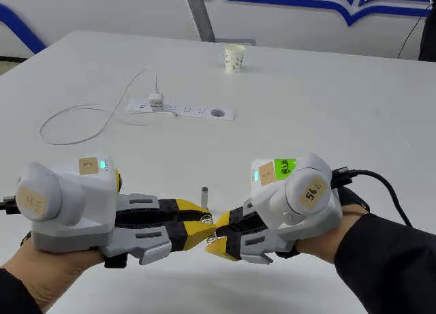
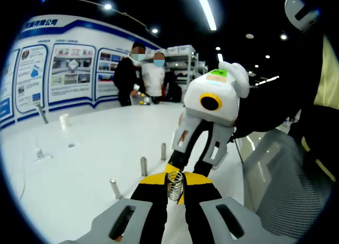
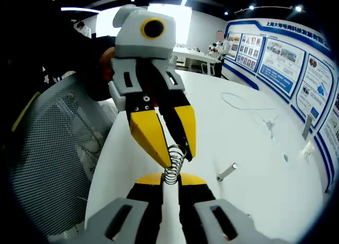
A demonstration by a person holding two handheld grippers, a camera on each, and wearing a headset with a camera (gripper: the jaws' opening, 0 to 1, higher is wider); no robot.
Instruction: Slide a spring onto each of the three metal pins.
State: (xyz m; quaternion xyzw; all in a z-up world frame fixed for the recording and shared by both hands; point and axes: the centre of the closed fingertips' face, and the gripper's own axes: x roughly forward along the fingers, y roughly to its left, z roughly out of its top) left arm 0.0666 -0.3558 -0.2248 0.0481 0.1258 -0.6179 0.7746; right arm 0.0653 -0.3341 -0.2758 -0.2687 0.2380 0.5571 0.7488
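One small steel spring (image 3: 174,164) hangs between the two grippers, which meet tip to tip low over the white table (image 1: 286,110). My left gripper (image 2: 175,187) is shut on the spring (image 2: 175,184), whose coil stands between its yellow tips. My right gripper (image 3: 170,179) grips the spring's lower end, and the left gripper's yellow jaws come in from above. In the head view the left gripper (image 1: 203,227) and the right gripper (image 1: 219,238) touch at the spring (image 1: 210,232). Three bare metal pins (image 2: 163,151) (image 2: 143,165) (image 2: 114,188) stand just beyond; one pin (image 1: 204,196) shows behind the tips.
A white power strip (image 1: 180,110) with a plugged-in charger and a looped white cable (image 1: 75,120) lies mid-table. A paper cup (image 1: 234,58) stands at the far side. People stand by shelves (image 2: 148,74) in the background. A mesh chair (image 3: 58,148) is beside the table.
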